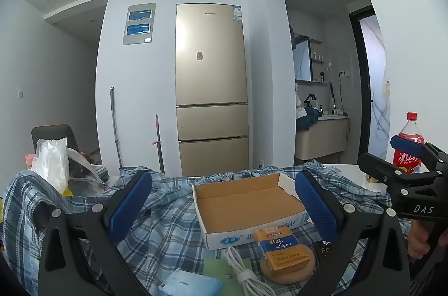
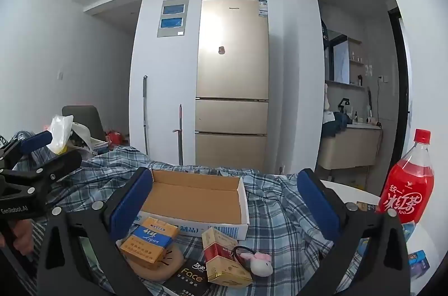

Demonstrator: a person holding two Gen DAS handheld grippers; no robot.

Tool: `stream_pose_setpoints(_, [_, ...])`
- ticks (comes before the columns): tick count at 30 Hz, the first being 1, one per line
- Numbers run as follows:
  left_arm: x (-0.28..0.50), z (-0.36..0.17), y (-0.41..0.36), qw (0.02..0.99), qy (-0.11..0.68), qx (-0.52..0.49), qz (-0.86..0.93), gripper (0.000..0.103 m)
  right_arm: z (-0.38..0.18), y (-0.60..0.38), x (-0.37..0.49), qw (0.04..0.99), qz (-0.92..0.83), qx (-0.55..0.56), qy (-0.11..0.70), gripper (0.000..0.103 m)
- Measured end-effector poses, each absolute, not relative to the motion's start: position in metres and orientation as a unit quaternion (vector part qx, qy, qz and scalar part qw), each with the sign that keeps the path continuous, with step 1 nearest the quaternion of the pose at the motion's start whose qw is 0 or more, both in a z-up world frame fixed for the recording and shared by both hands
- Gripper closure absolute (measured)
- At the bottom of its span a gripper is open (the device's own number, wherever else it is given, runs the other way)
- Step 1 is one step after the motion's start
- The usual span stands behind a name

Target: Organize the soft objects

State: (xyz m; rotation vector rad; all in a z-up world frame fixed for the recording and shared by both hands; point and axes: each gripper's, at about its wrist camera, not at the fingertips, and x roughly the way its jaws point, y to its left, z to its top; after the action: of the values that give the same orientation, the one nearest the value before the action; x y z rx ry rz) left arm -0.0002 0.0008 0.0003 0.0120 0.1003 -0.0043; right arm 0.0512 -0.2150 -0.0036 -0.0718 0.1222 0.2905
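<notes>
We have both grippers spread wide, nothing between the pads. Left gripper [image 1: 222,201] and right gripper [image 2: 224,201] hover near-level over the table [image 2: 347,191], side by side.

Task item: plaid shirt [image 1: 165,226], blue-white check, crumpled and spread across most of the table, running from the far left edge over to the right. It lies under nearly everything else.

Clutter on top of the shirt:
- open cardboard tray [image 1: 246,201], empty, sits mid-table, squarely between the left gripper's fingers in that view
- orange-blue cigarette pack [image 2: 149,242] lying on a round tan pad [image 2: 165,265], just near of the tray
- red-cream carton [image 2: 224,259] standing tilted, right of the pack
- small pink-white plush [image 2: 260,263] with a black hair tie, touching the carton
- black "Face" packet [image 2: 190,279] at the near edge
- coiled white cable [image 1: 240,268] and a light blue packet [image 1: 190,283], near left

Off the shirt: red iced tea bottle [image 2: 406,184] upright at far right on bare table; white plastic bag [image 1: 51,164] upright at far left.

Background: gold fridge [image 1: 211,89], two mop handles leaning on the wall beside it.
</notes>
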Motion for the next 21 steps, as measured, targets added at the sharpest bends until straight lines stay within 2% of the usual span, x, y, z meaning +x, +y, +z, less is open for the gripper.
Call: stream_pose_setpoints(21, [-0.0023, 0.0011, -0.004, 0.998, 0.051, 0.016, -0.022, 0.0, -0.0033, -0.2137, 0.0518, 0.987, 0.137, -0.048, 0.064, 0.0])
